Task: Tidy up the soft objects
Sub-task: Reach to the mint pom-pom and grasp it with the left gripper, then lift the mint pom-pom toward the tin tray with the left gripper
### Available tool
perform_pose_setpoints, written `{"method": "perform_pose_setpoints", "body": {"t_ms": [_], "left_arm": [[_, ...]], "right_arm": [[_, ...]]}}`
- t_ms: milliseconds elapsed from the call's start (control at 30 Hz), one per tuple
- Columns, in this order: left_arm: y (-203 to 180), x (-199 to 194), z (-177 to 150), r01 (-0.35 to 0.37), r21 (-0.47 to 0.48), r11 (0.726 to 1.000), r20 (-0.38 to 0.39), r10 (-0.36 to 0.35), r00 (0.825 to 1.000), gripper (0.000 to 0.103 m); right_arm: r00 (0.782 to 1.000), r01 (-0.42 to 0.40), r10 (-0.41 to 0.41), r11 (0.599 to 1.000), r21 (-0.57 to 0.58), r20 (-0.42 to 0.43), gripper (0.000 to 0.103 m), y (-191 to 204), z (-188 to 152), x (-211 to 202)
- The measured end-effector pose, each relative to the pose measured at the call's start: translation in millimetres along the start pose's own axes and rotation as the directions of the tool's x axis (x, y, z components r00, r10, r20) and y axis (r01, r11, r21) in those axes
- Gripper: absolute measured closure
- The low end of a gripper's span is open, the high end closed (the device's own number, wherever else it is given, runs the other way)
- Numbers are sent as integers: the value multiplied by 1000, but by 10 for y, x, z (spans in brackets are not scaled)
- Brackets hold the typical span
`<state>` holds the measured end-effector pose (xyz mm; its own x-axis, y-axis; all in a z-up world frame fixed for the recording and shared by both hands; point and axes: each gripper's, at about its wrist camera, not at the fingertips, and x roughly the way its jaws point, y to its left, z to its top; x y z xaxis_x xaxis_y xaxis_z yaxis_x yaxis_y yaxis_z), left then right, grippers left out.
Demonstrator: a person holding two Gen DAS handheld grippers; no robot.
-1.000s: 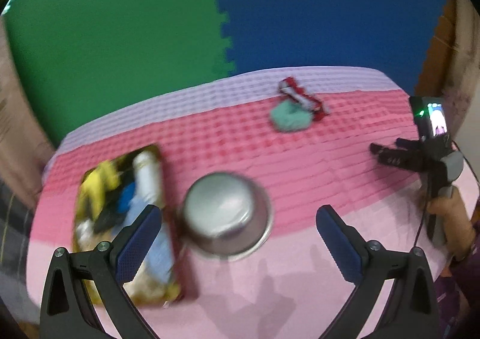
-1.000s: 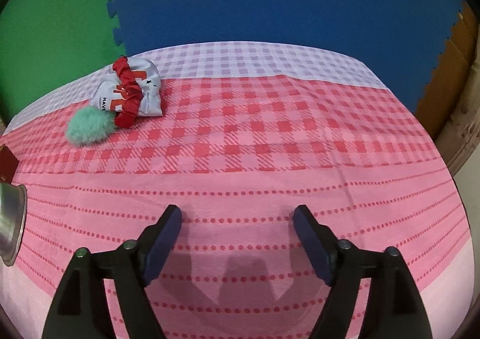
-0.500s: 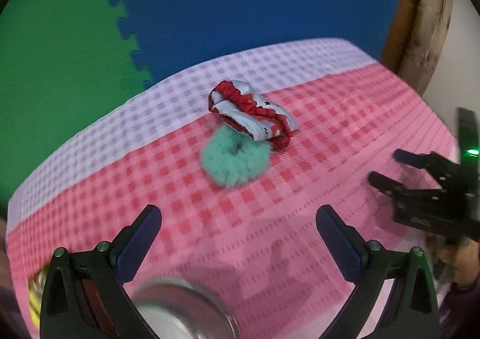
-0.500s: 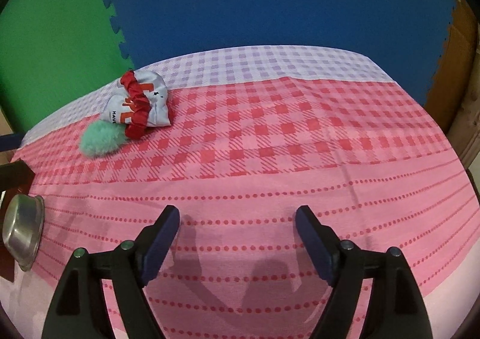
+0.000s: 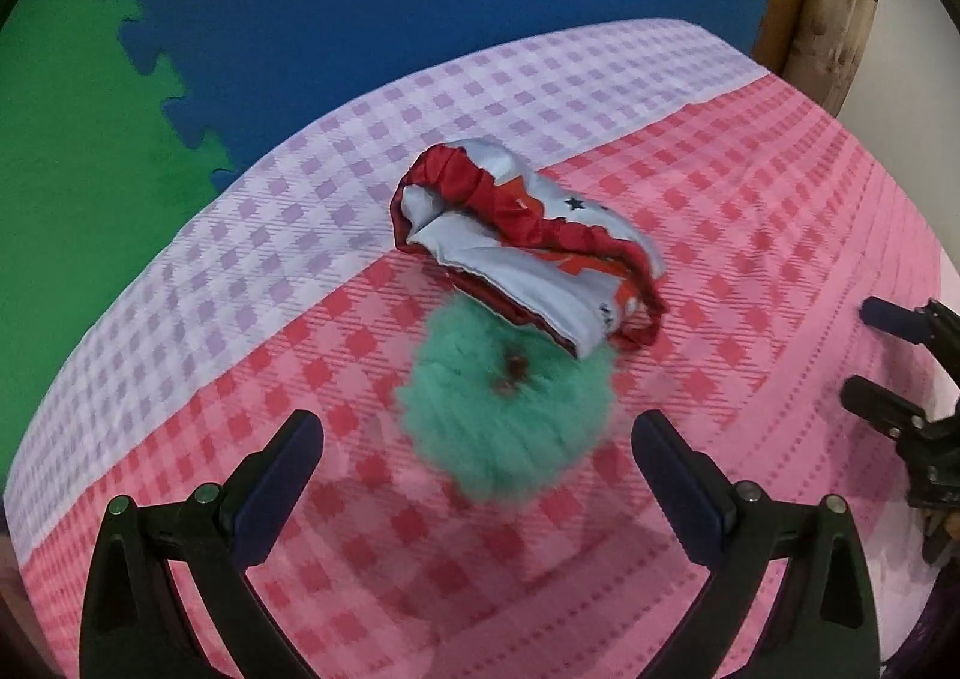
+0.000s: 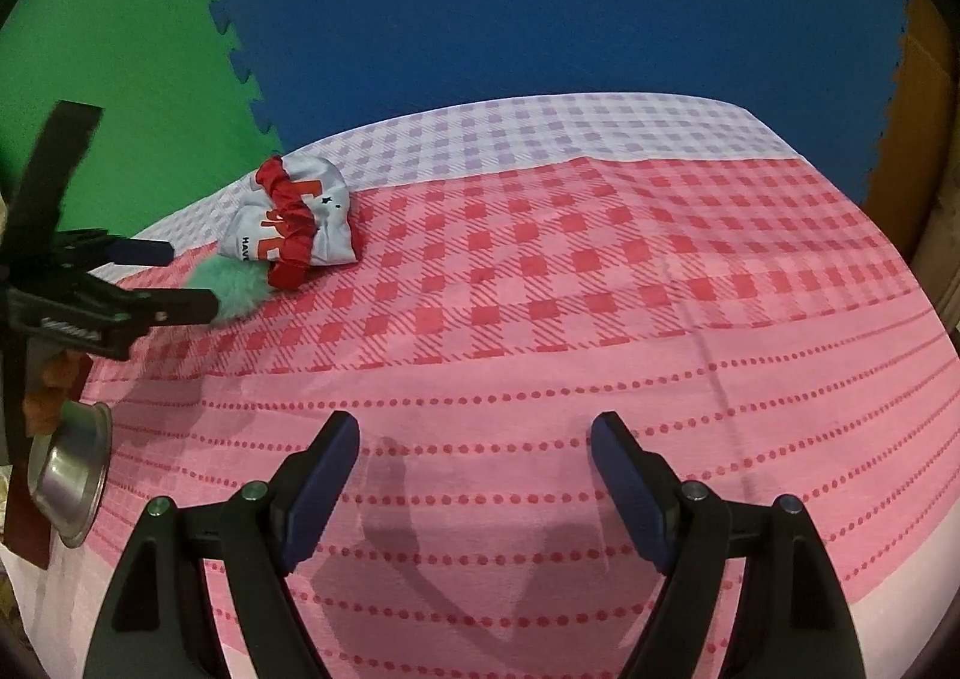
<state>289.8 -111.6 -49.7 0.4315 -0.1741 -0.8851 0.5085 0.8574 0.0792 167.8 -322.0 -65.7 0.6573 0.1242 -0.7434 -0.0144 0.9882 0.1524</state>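
Observation:
A fluffy teal puff [image 5: 510, 415] lies on the pink checked tablecloth [image 5: 750, 235]. Behind it, touching it, sits a white printed fabric pouch [image 5: 510, 265] with a red ruffled band [image 5: 480, 187] wrapped round it. My left gripper [image 5: 477, 439] is open, tilted steeply down, its fingers on either side of the puff's near edge without pressing it. The right wrist view shows the puff [image 6: 240, 283], the pouch [image 6: 324, 223] and the left gripper [image 6: 192, 278] at the far left. My right gripper [image 6: 474, 433] hangs open over bare cloth, nothing between its fingers; it also shows as the right gripper [image 5: 858, 350].
A steel bowl [image 6: 72, 475] stands at the table's left edge beside a dark red tray [image 6: 24, 535]. Green and blue foam mats cover the floor beyond the far edge. Cardboard [image 6: 924, 138] stands to the right.
My left gripper swung from above the bowl and tray over to the teal puff and came down close to it, entering the right wrist view. The right gripper stayed nearly still.

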Motion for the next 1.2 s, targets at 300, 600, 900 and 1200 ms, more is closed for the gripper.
{"method": "perform_pose_setpoints", "body": {"t_ms": [300, 600, 900, 1200], "left_arm": [[91, 362, 81, 56, -41, 998, -101, -60, 993, 6], [240, -214, -280, 112, -335, 935, 13, -115, 993, 90], [-308, -1068, -1299, 202, -472, 858, 157, -144, 977, 90], [-417, -1607, -2192, 176, -543, 821, 203, -75, 976, 89]], "right_arm": [[1000, -14, 14, 1000, 23, 5, 21, -21, 0, -3], [1000, -18, 17, 999, 32, 4, 21, -31, 5, -1], [1000, -17, 17, 999, 33, 3, 21, -41, 8, 1], [1000, 0, 0, 1000, 28, 1, 21, -34, 3, 9]]}}
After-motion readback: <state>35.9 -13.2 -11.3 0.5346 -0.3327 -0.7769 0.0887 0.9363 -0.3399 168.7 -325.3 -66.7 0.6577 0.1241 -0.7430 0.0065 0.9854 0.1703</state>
